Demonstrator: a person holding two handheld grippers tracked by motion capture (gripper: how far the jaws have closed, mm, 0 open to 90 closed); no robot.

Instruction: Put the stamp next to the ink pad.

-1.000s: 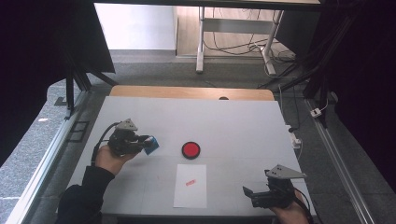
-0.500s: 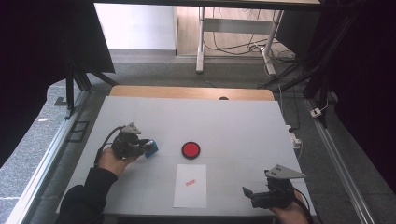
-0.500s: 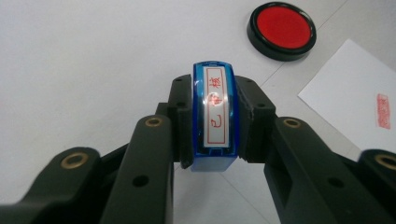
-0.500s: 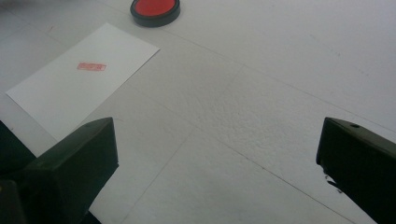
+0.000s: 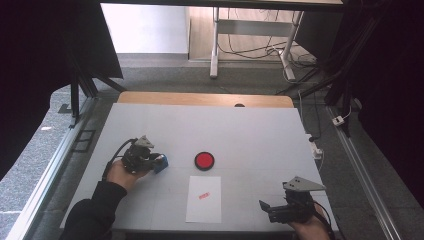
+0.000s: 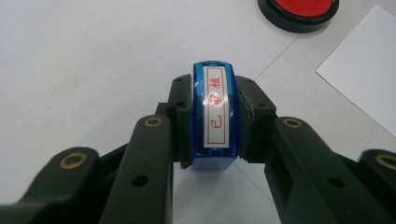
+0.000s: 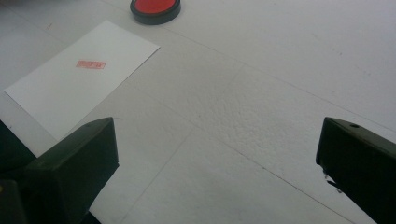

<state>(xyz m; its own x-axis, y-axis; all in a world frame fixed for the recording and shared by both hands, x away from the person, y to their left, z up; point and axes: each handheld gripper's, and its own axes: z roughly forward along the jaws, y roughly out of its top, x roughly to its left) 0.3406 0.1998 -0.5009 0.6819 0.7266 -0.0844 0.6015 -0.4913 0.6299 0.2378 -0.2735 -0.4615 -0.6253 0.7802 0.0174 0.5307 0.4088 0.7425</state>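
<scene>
blue stamp (image 6: pixel 214 119) with red characters; red ink pad (image 5: pixel 204 160), black-rimmed; white paper (image 5: pixel 204 199), red imprint.

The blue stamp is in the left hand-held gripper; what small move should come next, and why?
Probably set it down: the left hand-held gripper clamps the blue stamp low over the table, and the paper already bears a red print.

The bench (image 5: pixel 240 130) had a pale grey top with a wooden strip along its far edge. On it lay a round red ink pad (image 5: pixel 204 160) and, just nearer, a white sheet (image 5: pixel 204 199) bearing what looked like a small red stamp mark.
</scene>
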